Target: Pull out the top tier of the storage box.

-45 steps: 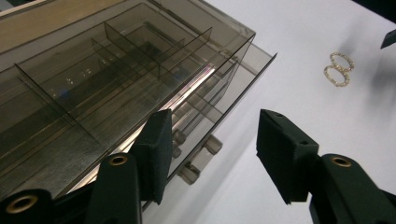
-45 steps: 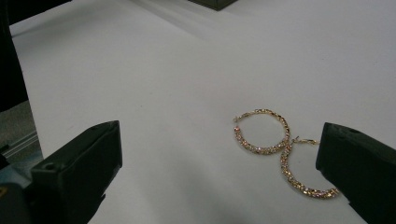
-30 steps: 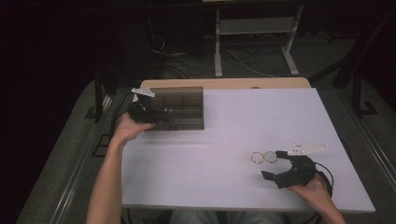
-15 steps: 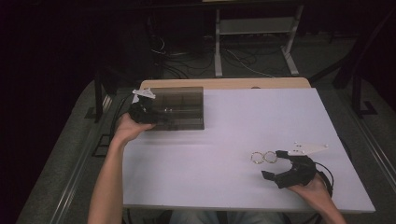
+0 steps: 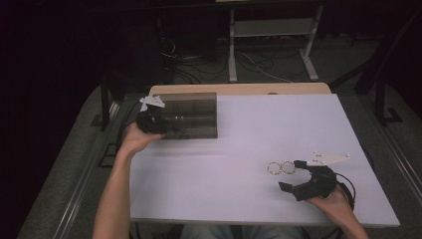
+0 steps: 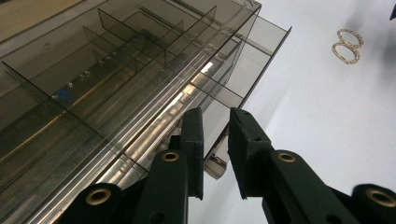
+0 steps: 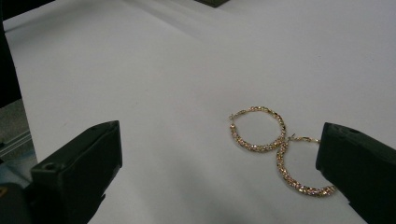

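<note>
A smoked clear jewellery box (image 5: pixel 191 115) with several compartments stands at the table's far left. My left gripper (image 5: pixel 152 122) is at its left end. In the left gripper view the box (image 6: pixel 116 79) looms close, and my left gripper (image 6: pixel 215 115) has just been closing, with a small clear handle (image 6: pixel 215 164) on the box's front pinched between its pads. Two gold hoop earrings (image 5: pixel 280 168) lie touching on the white table near the front right. My right gripper (image 5: pixel 290 175) stands open just beside them. In the right gripper view the earrings (image 7: pixel 258 129) lie between my right gripper's (image 7: pixel 219 172) wide jaws, nearer the right one.
The white table top (image 5: pixel 249 134) ends at a wooden strip (image 5: pixel 239 88) at the back. Beyond it are cables and a white table frame (image 5: pixel 268 30) on the floor. The person's forearms come in from the front edge.
</note>
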A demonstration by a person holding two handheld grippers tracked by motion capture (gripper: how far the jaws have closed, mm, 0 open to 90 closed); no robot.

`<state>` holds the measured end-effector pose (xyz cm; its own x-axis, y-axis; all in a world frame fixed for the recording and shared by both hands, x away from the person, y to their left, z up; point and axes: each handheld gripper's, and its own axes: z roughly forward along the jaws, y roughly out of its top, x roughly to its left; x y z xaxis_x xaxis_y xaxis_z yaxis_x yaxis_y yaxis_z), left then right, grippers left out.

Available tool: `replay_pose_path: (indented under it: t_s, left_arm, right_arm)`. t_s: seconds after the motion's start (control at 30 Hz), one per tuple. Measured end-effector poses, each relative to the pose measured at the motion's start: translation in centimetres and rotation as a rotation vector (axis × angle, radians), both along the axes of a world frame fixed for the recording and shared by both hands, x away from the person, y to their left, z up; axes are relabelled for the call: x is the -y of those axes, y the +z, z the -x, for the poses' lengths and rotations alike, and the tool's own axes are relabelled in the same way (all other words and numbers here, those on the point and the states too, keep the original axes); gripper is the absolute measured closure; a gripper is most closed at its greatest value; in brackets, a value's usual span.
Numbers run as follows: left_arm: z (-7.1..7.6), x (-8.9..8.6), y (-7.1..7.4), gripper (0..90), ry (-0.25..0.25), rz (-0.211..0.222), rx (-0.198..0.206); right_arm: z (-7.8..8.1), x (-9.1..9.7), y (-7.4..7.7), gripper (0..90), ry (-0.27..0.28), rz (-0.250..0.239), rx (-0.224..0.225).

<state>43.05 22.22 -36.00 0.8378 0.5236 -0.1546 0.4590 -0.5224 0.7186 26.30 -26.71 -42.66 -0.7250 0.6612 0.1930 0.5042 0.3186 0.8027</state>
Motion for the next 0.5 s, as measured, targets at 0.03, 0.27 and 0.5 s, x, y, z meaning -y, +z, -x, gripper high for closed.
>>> replay_pose_path:
  t_s: [0.03,0.27,0.5]
  left_arm:
    - [0.0,0.0,0.0,74.4,0.0,0.0,0.0]
    - [0.7,-0.1,-0.1,74.6,-0.008,-0.002,0.024]
    - [1.3,-0.1,-0.3,74.7,-0.008,0.004,0.034]
  right_arm:
    - [0.0,0.0,0.0,0.0,0.0,0.0,0.0]
    - [0.0,-0.1,0.0,0.0,0.0,0.002,0.0]
    - [0.1,-0.1,0.0,0.0,-0.001,0.002,-0.001]
